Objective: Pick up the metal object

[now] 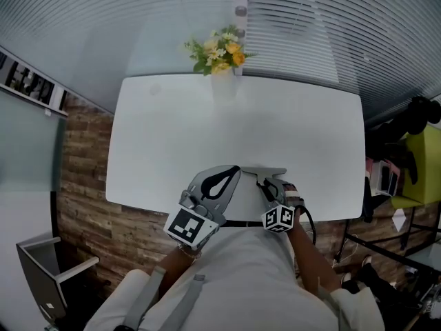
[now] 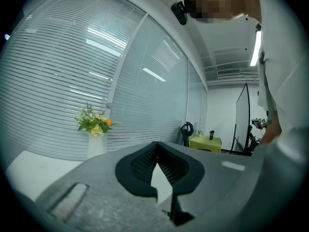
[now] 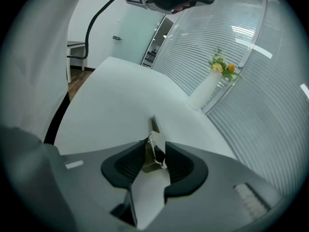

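The metal object (image 3: 153,144) sits between the spread jaws of the right hand-held gripper (image 3: 155,153), its long side pointing to 12 o'clock. The left hand-held gripper (image 2: 155,149) is pressed together.

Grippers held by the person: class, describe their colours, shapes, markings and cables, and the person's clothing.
The left gripper and right gripper are grey plastic with black ribbed pads. Each carries a cube of black-and-white square markers. A black cable trails by the right one. The person wears a pale top.
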Action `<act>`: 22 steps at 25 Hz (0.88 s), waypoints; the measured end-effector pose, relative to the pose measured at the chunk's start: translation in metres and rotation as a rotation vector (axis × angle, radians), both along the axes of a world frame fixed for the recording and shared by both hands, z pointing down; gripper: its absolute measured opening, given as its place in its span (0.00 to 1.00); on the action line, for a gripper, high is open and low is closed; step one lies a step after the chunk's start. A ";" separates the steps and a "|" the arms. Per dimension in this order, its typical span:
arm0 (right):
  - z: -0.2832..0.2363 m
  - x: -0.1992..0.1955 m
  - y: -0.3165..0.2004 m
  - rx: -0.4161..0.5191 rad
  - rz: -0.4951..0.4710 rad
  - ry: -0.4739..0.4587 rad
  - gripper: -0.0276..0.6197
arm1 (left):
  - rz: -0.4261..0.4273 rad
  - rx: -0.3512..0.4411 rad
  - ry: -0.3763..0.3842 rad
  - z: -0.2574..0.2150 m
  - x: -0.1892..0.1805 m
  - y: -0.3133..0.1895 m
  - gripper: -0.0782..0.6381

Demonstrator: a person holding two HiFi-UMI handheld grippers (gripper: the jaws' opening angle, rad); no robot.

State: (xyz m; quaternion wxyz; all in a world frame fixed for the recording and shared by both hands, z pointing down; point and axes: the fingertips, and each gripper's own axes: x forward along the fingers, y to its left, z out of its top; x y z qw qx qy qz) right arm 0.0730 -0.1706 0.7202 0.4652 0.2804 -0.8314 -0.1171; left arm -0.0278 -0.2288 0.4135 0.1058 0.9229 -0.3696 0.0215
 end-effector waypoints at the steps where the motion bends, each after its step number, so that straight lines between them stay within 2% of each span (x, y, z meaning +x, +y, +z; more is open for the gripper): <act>1: 0.001 0.000 -0.001 0.006 -0.003 0.003 0.25 | -0.001 0.000 0.001 0.000 0.000 -0.001 0.11; 10: 0.001 -0.003 -0.010 0.054 0.009 0.015 0.24 | -0.005 -0.009 -0.002 0.003 -0.001 -0.003 0.11; 13: 0.002 -0.002 -0.011 0.070 0.006 0.016 0.22 | -0.004 -0.026 -0.016 0.009 -0.001 0.000 0.11; 22: -0.001 -0.002 -0.013 0.078 0.002 0.013 0.17 | -0.003 -0.009 0.005 0.001 0.004 -0.004 0.11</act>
